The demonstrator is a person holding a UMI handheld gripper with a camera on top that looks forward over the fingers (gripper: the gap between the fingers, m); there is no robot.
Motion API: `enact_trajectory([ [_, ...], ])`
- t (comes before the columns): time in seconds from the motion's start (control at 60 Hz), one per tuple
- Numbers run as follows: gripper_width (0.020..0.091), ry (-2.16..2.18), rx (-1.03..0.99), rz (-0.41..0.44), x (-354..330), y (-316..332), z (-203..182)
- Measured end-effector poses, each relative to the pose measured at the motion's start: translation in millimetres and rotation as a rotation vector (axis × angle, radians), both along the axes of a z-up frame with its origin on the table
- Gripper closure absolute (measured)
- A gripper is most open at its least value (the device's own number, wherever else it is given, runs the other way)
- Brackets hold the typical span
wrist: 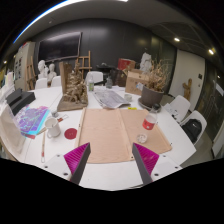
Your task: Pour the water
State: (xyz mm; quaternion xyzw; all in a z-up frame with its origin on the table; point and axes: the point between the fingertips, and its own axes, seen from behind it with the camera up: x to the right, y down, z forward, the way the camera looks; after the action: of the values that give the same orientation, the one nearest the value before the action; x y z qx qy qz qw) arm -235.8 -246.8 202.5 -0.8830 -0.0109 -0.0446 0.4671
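I hold the gripper (112,160) spread wide, pinching nothing, above the brown cardboard sheet (112,132) on the white table (190,143).

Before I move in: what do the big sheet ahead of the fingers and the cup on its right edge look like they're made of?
Sheet: seems to be cardboard or kraft paper; flat matte tan with a seam down the middle. Cup: too small to be sure; white matte body with a red band, possibly paper or plastic. The gripper is open, its pink-padded fingers holding nothing, short of both.
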Motion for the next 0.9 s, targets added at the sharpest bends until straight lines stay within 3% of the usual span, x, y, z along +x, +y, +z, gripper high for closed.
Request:
enact_trajectory([
  [0.317,0.0239,0.01,0.107,0.035,164.3,84.6,-61.8],
  [0.583,0.0265,0.057,0.154,0.082,204.3,182.0,-127.2],
  [0.633,0.0303,0.065,0.162,0.082,204.2,195.7,-137.0],
  [0.717,0.0441,0.076,0.169,0.076,201.7,211.9,-151.6],
  [0.75,0.0518,0.071,0.176,0.076,199.8,216.4,-155.1],
  [0.8,0.0692,0.073,0.197,0.082,196.7,221.3,-154.4],
  [0.9,0.0792,0.051,0.224,0.07,196.6,226.0,-151.7],
])
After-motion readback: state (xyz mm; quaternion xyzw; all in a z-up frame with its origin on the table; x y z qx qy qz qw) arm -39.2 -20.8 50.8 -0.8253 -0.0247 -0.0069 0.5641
